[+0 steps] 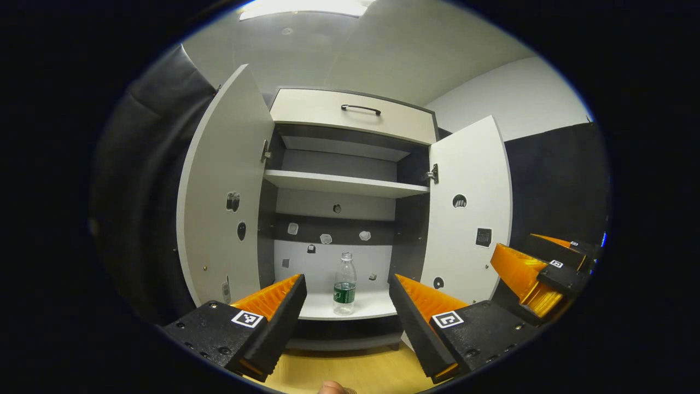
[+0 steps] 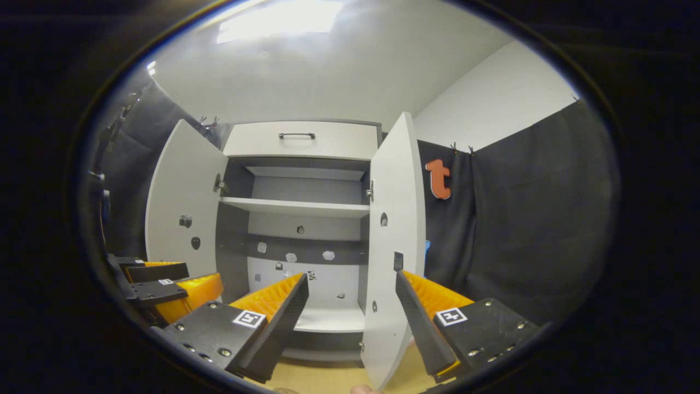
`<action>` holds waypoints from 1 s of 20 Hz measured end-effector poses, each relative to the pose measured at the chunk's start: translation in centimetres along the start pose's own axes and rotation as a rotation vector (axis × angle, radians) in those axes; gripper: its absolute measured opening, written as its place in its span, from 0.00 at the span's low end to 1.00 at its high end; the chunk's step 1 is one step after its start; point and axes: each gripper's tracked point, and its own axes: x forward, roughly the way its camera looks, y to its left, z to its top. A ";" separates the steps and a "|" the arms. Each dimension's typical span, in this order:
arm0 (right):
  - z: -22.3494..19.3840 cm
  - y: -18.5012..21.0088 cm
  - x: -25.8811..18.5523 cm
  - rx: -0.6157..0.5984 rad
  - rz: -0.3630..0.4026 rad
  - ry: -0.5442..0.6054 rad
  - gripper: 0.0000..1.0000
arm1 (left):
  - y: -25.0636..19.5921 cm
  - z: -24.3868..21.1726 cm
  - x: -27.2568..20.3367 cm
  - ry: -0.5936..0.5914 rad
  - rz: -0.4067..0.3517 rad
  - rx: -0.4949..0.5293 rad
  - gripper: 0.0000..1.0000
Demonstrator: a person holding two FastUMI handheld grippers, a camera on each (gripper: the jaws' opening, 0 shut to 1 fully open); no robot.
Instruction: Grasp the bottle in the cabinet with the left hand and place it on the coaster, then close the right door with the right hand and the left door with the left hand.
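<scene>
Left tongs (image 1: 344,314), spread, frame the distant upright bottle (image 1: 344,284).

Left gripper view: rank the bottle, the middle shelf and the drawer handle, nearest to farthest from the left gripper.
1. Bottle: on the bottom shelf, straight ahead between the open fingers of the left gripper.
2. Middle shelf: higher, inside the cabinet.
3. Drawer handle: at the top.

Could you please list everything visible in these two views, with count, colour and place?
cabinet: one, grey frame, straight ahead.
doors: two, white, both swung open, left door, right door.
drawer: one, pale, black handle, at the top.
shelf: one, white, upper half, bare.
bottle: one, clear, green label, upright on the bottom board.
floor: pale wood, below.
left gripper: fingers open, bottle framed between them, farther off.
right gripper: fingers open before the right door's edge.
</scene>
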 end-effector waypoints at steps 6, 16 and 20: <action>0.0 -0.5 -0.2 -0.011 0.000 0.003 0.98 | -0.2 -0.6 0.5 0.007 0.002 -0.003 0.96; -1.0 -5.8 0.5 -0.037 -0.020 0.039 0.98 | -0.1 -5.4 10.3 0.074 0.078 0.059 0.96; 0.1 -8.1 1.2 -0.032 -0.163 -0.006 0.97 | 0.9 -7.6 17.3 0.094 0.048 0.063 0.96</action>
